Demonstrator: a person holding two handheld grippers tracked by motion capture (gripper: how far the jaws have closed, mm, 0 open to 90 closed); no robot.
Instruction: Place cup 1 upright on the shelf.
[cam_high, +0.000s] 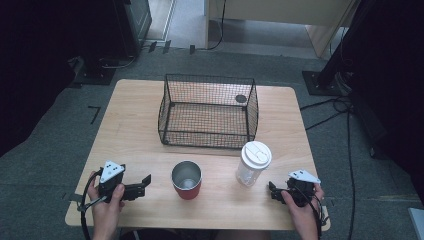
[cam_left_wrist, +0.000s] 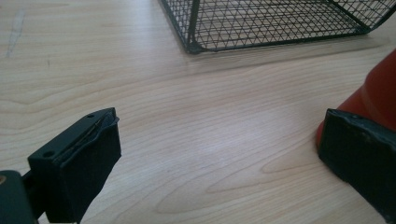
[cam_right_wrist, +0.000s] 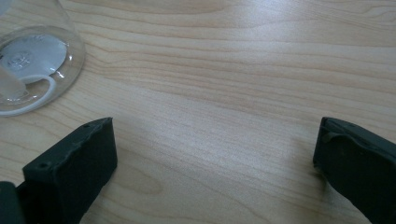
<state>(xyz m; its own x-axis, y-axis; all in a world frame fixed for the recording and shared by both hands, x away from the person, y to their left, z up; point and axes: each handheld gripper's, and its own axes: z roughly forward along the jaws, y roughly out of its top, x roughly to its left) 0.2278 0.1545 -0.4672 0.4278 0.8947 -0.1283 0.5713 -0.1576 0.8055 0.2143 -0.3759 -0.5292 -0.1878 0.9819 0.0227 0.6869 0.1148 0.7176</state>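
A red cup (cam_high: 186, 181) with a steel inside stands upright at the table's front middle. To its right stands a clear plastic cup (cam_high: 253, 163) with a white lid. A black wire basket (cam_high: 208, 111) sits behind them, with nothing in it. My left gripper (cam_high: 142, 187) rests on the table left of the red cup, open, jaws pointing at it. In the left gripper view the red cup (cam_left_wrist: 376, 88) is just beyond the right jaw. My right gripper (cam_high: 273, 192) lies right of the clear cup (cam_right_wrist: 32, 60), open, with bare wood between its jaws.
The wooden table (cam_high: 135, 120) has bare room left of the basket (cam_left_wrist: 275, 23) and along its front edge. A small dark disc (cam_high: 241, 98) shows through the basket's back right corner. Cables (cam_high: 330, 107) and stand bases lie on the floor around the table.
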